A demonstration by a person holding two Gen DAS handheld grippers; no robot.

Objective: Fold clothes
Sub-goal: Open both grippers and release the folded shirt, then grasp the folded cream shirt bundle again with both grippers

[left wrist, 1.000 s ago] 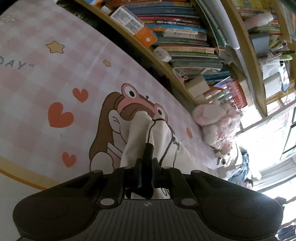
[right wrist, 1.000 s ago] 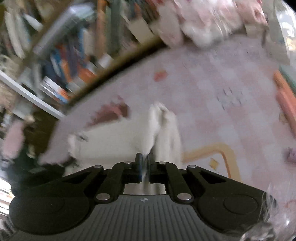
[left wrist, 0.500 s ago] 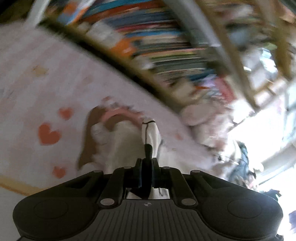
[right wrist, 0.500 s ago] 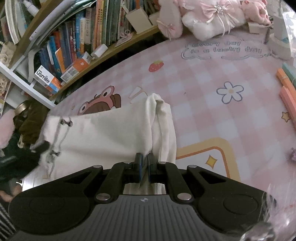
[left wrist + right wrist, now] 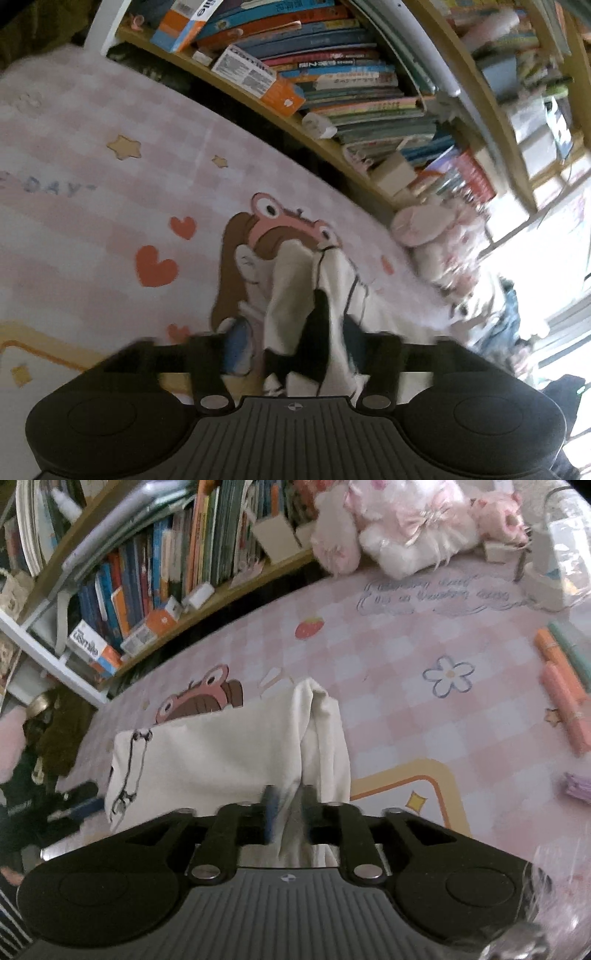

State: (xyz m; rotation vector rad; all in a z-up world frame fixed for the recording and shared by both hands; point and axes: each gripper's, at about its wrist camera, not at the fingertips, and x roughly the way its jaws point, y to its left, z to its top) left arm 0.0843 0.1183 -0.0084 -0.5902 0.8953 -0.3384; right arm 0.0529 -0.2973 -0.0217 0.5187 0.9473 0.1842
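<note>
A cream-white garment (image 5: 221,753) with black cord trim lies folded on the pink checked mat (image 5: 406,709); its left end covers part of a cartoon frog print. My right gripper (image 5: 290,805) is open a little, its jaws either side of a raised fold at the garment's near right edge. In the left wrist view the same garment (image 5: 291,295) lies bunched over the frog print. My left gripper (image 5: 295,332) is open wide, with loose cloth between its blurred fingers (image 5: 236,347).
A bookshelf (image 5: 177,565) packed with books runs along the mat's far side. Pink and white plush toys (image 5: 406,528) sit at the back right. Orange and green markers (image 5: 561,686) and a purple bundle (image 5: 578,792) lie at the right edge.
Both grippers were shut on the garment; now both have opened, the left wide and the right slightly. The garment has settled onto the mat.
</note>
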